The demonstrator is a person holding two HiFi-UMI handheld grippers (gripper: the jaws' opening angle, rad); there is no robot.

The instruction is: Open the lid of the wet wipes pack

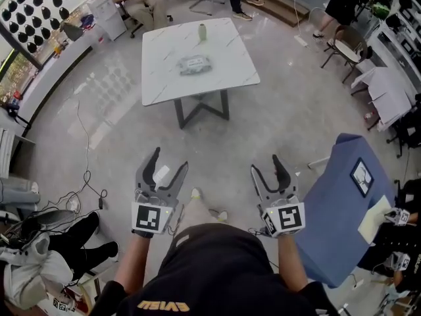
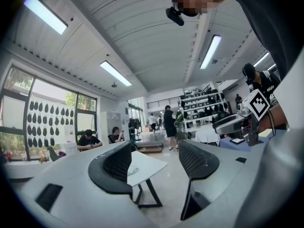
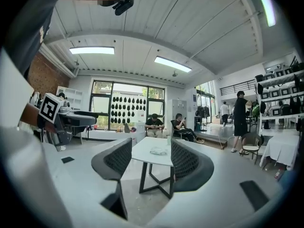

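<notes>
Approach stage: left gripper [image 1: 170, 160] and right gripper [image 1: 265, 164], jaws apart and empty, are well apart from the wet wipes pack [image 1: 195, 64] on the surface [image 1: 164, 78]; next, step closer

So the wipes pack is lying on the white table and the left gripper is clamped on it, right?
No. The wipes pack is lying on the white table, but the left gripper is open and well short of it; the left gripper view shows its fingers apart with nothing between them.
</notes>
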